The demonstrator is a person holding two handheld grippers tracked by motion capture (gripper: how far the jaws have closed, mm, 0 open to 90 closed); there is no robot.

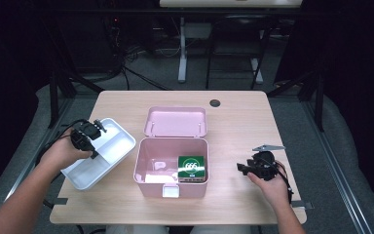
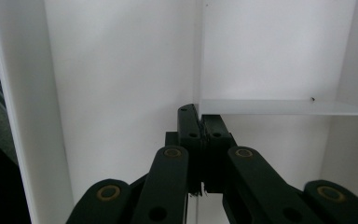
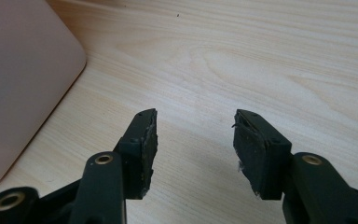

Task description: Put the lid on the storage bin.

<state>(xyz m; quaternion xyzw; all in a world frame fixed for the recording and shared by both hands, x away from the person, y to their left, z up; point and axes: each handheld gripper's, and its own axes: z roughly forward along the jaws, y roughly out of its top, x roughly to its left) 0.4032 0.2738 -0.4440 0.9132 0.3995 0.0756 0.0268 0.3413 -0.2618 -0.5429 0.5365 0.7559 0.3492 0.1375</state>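
1. One light wooden table (image 1: 243, 117) fills the middle of the high view, with a round dark grommet (image 1: 215, 103) near its far edge.
2. Around the table lie a grey floor and dark surroundings; the legs of a second desk (image 1: 182, 53) stand at upper centre of the high view.
3. Centre of the table: a pink box (image 1: 171, 187) stands open, its pink lid (image 1: 176, 122) lying flat just behind it. A green packet (image 1: 191, 166) lies inside the box, toward its right wall.
4. Left of the box lies a white divided tray (image 1: 119, 146), set at an angle, its near corner beyond the left table edge.
5. Left gripper (image 1: 96, 130), at centre left of the high view: held in the person's left hand, it sits over the tray. In the left gripper view its jaws are pressed together on the tray's thin inner partition (image 2: 279, 107), which enters from the right of the frame and ends between the pads.
6. Right gripper (image 3: 193, 140), at lower right of the high view: held in the right hand near the right table edge, it points toward the box. Its jaws stand partly apart, with nothing but bare wood between them; a rounded corner of the box fills the upper left of the right gripper view.
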